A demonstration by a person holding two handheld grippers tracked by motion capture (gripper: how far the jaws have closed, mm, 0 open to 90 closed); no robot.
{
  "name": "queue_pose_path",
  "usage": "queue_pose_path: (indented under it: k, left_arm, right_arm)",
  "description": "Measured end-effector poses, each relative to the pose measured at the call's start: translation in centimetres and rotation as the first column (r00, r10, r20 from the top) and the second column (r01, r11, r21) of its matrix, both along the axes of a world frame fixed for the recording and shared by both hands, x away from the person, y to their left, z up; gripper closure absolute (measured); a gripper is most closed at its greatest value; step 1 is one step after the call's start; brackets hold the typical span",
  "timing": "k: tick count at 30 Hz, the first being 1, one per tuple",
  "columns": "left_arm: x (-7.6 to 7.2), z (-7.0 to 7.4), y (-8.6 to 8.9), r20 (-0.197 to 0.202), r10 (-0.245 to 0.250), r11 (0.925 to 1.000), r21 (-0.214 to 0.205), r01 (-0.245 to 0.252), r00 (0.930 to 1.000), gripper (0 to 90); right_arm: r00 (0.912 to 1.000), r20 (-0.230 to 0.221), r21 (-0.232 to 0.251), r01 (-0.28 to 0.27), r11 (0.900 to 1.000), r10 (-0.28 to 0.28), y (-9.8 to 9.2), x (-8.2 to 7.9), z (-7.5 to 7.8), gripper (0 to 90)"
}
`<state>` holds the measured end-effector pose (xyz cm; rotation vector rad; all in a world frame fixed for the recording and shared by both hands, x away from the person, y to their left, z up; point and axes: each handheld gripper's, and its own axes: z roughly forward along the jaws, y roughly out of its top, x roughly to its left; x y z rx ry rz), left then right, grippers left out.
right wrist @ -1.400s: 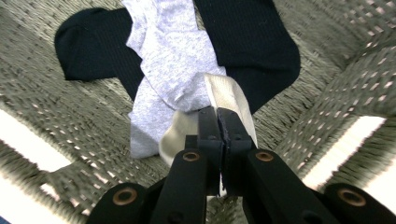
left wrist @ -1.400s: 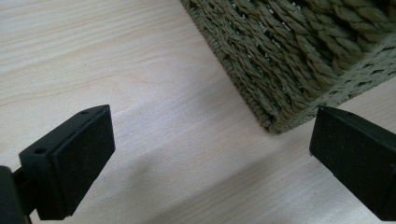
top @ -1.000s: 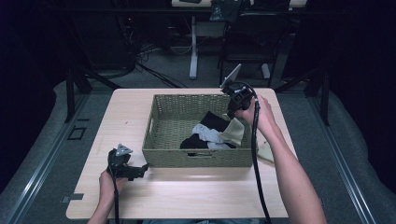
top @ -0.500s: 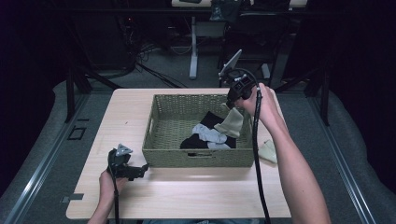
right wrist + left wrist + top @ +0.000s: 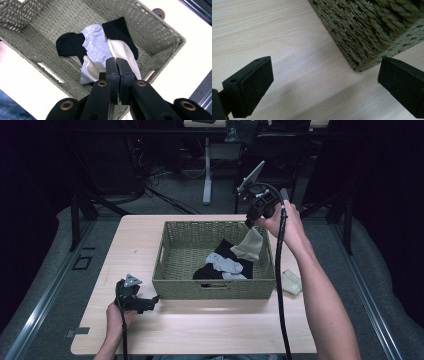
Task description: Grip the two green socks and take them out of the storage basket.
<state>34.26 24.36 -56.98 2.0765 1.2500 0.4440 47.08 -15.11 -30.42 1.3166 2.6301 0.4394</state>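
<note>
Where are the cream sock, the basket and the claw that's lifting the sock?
cream sock [image 5: 250,246]: high view, middle of the hanging cloth.
basket [image 5: 215,289]: high view, front wall.
right gripper [image 5: 116,65]: right gripper view, tips of its closed jaws, pinching the sock.

High view sat above my side of table [image 5: 200,330], faced forward and down, took in whole top, far off. Camera on my left gripper [image 5: 134,296] looked low along table, very close to woven basket [image 5: 372,32] corner. Camera on my right gripper [image 5: 257,209] looked steeply down from above into same basket, at medium range. All three views shared basket and table; high view also caught both my grippers.
</note>
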Motion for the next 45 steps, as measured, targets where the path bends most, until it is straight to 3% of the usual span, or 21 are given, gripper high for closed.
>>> queue_pose_path:
  k: [13, 26, 32, 38, 45]
  left_arm:
    - [0.0, 0.0, 0.0, -0.001, 0.003, 1.0000, -0.001, -0.003, 1.0000, 0.1]
    - [0.1, 0.0, 0.0, -0.001, 0.005, 1.0000, 0.001, -0.005, 1.0000, 0.1]
    - [0.1, 0.0, -0.1, -0.003, 0.002, 1.0000, 0.006, -0.002, 1.0000, 0.1]
    - [0.1, 0.0, -0.1, -0.002, 0.003, 1.0000, 0.006, -0.003, 1.0000, 0.1]
    - [0.1, 0.0, -0.1, -0.001, 0.004, 1.0000, 0.003, -0.004, 1.0000, 0.1]
  right_arm:
    - [0.9967, 0.060, 0.009, 0.054, 0.9985, -0.054, -3.7, -1.5, 3.5, 88.9]
    - [0.9800, 0.104, 0.043, 0.166, 0.9853, -0.169, -10.3, -3.7, 4.6, 89.0]
    - [0.9729, 0.078, 0.040, 0.215, 0.9757, -0.218, -12.9, -4.2, 3.1, 89.0]
    - [0.9664, 0.040, 0.052, 0.252, 0.9664, -0.254, -14.8, -4.1, 0.2, 89.0]
    - [0.9639, -0.001, 0.038, 0.266, 0.9632, -0.266, -15.8, -3.8, -3.8, 89.0]
